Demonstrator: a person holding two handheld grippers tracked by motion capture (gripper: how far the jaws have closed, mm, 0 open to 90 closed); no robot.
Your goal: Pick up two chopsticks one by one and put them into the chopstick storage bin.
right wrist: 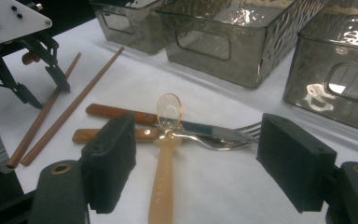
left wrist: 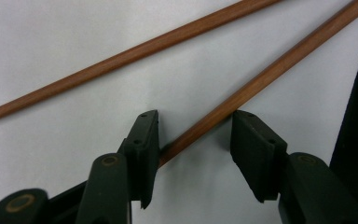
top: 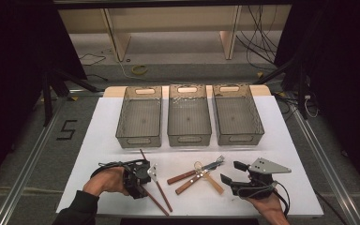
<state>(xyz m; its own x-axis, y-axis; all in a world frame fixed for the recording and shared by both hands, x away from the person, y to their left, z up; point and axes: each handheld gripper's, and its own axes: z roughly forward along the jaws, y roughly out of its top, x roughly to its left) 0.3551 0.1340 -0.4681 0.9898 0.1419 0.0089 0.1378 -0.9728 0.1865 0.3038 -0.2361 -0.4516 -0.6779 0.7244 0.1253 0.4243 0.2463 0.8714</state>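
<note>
Straddling one wooden chopstick (left wrist: 242,95), the left gripper (left wrist: 196,133) stands about half open, that stick running slantwise between its pads without being pinched, while the second chopstick (left wrist: 121,60) lies just beyond the tips. To the right, the right gripper (right wrist: 196,163) gapes wide and empty, with the amber plastic spoon (right wrist: 164,158) between its jaws on the table and the wooden-handled knife (right wrist: 135,115) and fork (right wrist: 214,140) crossed just ahead.

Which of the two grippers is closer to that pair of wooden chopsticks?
The left. The left gripper sits right over the chopsticks, with one stick between its open jaws. The right gripper is off to the other side, beyond the knife, fork and spoon.
</note>
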